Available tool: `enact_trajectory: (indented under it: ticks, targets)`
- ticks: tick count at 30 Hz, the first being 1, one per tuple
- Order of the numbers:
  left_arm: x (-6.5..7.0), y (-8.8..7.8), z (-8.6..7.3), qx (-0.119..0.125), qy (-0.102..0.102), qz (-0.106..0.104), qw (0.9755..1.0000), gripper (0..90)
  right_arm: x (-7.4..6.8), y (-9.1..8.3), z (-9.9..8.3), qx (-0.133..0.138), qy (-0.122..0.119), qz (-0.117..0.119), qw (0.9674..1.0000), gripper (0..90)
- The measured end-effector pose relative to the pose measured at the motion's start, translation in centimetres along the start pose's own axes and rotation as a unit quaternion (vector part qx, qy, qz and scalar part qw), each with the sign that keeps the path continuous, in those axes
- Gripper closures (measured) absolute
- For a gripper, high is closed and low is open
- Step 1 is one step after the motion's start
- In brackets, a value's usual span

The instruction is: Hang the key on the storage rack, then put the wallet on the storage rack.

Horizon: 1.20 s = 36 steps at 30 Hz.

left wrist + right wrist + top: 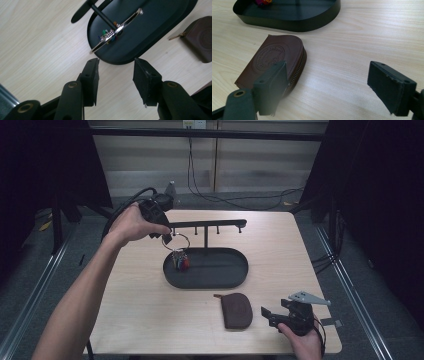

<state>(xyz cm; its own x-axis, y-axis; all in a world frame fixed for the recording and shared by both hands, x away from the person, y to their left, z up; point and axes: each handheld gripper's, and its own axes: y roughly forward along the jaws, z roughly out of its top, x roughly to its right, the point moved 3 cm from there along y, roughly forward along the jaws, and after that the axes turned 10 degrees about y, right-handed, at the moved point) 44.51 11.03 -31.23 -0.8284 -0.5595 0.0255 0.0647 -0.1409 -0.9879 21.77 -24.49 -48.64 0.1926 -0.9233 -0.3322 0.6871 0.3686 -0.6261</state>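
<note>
A silver key ring (176, 241) hangs from a peg of the black T-shaped stand (206, 224), and its colourful keys (181, 262) dangle over the black oval tray (225, 275). My left gripper (167, 238) is just left of the ring. In the left gripper view the left gripper (116, 62) is open with nothing between its pads, and the key ring (117, 30) hangs beyond them over the tray (155, 32). A brown zip pouch (236, 310) lies flat near the front edge. My right gripper (266, 316) rests just right of it. That right gripper (328, 66) is open wide, with the pouch (274, 57) beside its left jaw.
The stand's post rises from the tray's back rim, and its bar carries several pegs. Bare wooden table (280, 250) lies to the right of the tray and in front of it on the left. Cables trail on the floor behind the table.
</note>
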Motion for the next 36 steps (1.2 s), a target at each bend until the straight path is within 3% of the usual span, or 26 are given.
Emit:
enact_trajectory:
  ticks: [11,14,16,18,22,25,28,31,34,35,36]
  targets:
    - [0.2,0.9,-2.0,0.043,-0.008,-0.023,0.9988,46.0,0.1,0.2,0.1,-0.002,0.0,-0.002,1.0,16.5]
    - [0.6,1.3,-2.9,0.054,-0.021,-0.024,0.998,40.9,0.0,0.2,0.1,-0.002,-0.002,-0.001,1.0,16.5]
    - [1.0,1.4,-3.2,0.061,-0.017,-0.025,0.9976,39.9,0.0,0.2,0.0,-0.002,-0.003,-0.002,1.0,16.5]
    - [1.6,1.7,-3.9,0.075,-0.011,-0.043,0.9962,38.9,0.1,0.1,0.0,-0.002,-0.004,-0.004,1.0,16.5]
    - [2.1,2.1,-5.3,0.09,-0.012,-0.05,0.9946,36.5,0.0,0.1,0.0,-0.002,-0.004,-0.004,1.0,16.5]
    - [2.1,2.7,-6.6,0.116,-0.013,-0.064,0.9911,32.7,0.0,0.3,0.1,-0.004,-0.004,-0.006,1.0,16.5]
    - [2.3,3.1,-7.2,0.125,-0.012,-0.068,0.9898,31.7,0.0,0.3,0.1,-0.004,-0.004,-0.007,1.0,16.5]
    - [2.5,4.0,-8.1,0.121,-0.015,-0.067,0.9903,30.7,0.0,0.3,0.1,-0.004,-0.004,-0.008,1.0,16.5]
    - [2.9,5.0,-9.1,0.143,-0.016,-0.078,0.9865,29.5,0.0,0.3,0.0,-0.004,-0.004,-0.006,1.0,16.5]
    - [3.0,5.7,-9.8,0.157,-0.02,-0.084,0.9838,27.1,0.0,0.2,0.0,-0.004,-0.004,-0.005,1.0,16.5]
    - [3.0,5.7,-9.8,0.157,-0.02,-0.084,0.9838,26.3,0.0,0.2,0.0,-0.004,-0.004,-0.005,1.0,16.5]
